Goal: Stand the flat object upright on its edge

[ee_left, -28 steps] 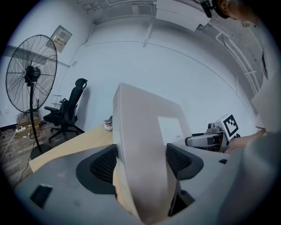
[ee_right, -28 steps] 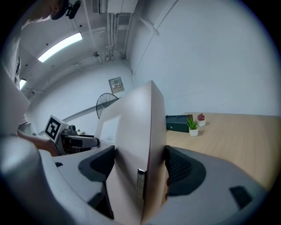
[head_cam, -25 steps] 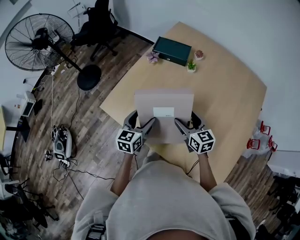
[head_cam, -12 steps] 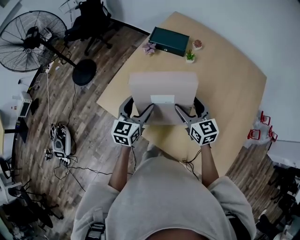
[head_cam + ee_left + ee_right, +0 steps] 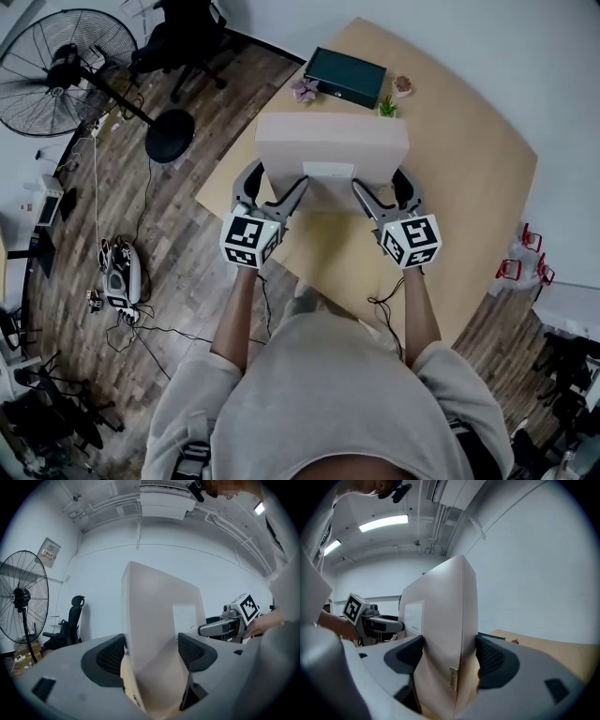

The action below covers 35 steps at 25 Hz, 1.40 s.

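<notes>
1. Flat cardboard box is pinched at both ends. The left gripper has its jaws clamped across the thin thickness at the left end, and the right gripper does the same at the right end. In both gripper views the pads sit tight on the two broad faces, with nothing else in between.
2. The box is tipped up close to vertical over the near-left part of the counter, with its labelled face toward the person. I honestly can't tell if the bottom edge is touching the counter.
3. Biggest worry imo: both grips look low on the box, so most of it towers above the jaws. It'd be balancing on a narrow edge, so if the jaws open while it's leaning at all, it'll probably just flop back flat.
4. If one side lets go before the other, the box could pivot around the jaw that's holding on and twist off its edge.
5. It's also near the counter's near-left edge. A fall toward the person could send it over and onto the floor.
6. If it falls the far way, the dark green case and the little potted plants sit just beyond it and could get knocked.
7. Squeezing cardboard too hard might dent it too.
</notes>
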Each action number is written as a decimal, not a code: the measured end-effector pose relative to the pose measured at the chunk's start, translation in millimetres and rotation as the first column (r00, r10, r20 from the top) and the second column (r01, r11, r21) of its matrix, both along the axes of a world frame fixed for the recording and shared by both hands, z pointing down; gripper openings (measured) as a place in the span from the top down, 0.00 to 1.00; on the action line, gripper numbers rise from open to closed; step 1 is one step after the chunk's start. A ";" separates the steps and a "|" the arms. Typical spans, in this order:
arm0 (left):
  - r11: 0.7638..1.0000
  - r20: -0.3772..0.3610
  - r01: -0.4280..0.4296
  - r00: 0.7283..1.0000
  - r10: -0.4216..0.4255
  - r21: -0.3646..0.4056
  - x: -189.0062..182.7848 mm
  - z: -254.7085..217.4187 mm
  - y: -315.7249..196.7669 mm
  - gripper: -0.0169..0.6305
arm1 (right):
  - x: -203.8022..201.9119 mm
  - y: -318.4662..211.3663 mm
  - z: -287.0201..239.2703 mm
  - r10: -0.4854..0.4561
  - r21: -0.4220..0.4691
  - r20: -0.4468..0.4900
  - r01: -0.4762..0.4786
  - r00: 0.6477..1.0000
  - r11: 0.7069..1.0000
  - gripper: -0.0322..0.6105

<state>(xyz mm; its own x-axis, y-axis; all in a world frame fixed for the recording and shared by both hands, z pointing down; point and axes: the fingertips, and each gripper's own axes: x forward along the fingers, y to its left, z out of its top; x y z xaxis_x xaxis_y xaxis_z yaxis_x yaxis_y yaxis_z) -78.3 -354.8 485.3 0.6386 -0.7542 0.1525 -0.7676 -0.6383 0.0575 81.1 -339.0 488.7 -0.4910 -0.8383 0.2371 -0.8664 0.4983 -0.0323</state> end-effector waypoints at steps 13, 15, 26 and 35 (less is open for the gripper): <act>0.999 0.063 0.034 0.997 -0.035 0.022 -9.8 27.4 -18.0 0.45 | -9.6 -24.0 33.4 -0.007 -0.024 -0.085 0.005 0.996 1.000 0.40; 0.999 0.067 0.035 0.997 -0.036 0.012 -11.1 32.9 -18.1 0.45 | -10.8 -25.3 38.4 -0.010 -0.029 -0.106 0.007 0.994 1.000 0.40; 0.999 0.112 0.035 0.993 -0.033 -0.022 -15.2 56.3 -18.3 0.45 | -13.1 -31.7 65.2 -0.018 -0.068 -0.161 0.007 0.987 0.998 0.40; 0.999 0.117 0.029 0.993 -0.025 -0.029 -14.4 61.6 -20.2 0.45 | -14.9 -33.5 66.8 -0.022 -0.051 -0.162 0.014 0.987 0.999 0.39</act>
<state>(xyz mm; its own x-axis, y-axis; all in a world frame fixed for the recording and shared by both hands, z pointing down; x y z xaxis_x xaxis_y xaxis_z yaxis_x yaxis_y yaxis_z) -92.7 -375.0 546.9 0.5948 -0.7648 0.2478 -0.7870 -0.6167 -0.0144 66.2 -372.6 555.5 -0.4577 -0.8147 0.3560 -0.8528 0.5155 0.0832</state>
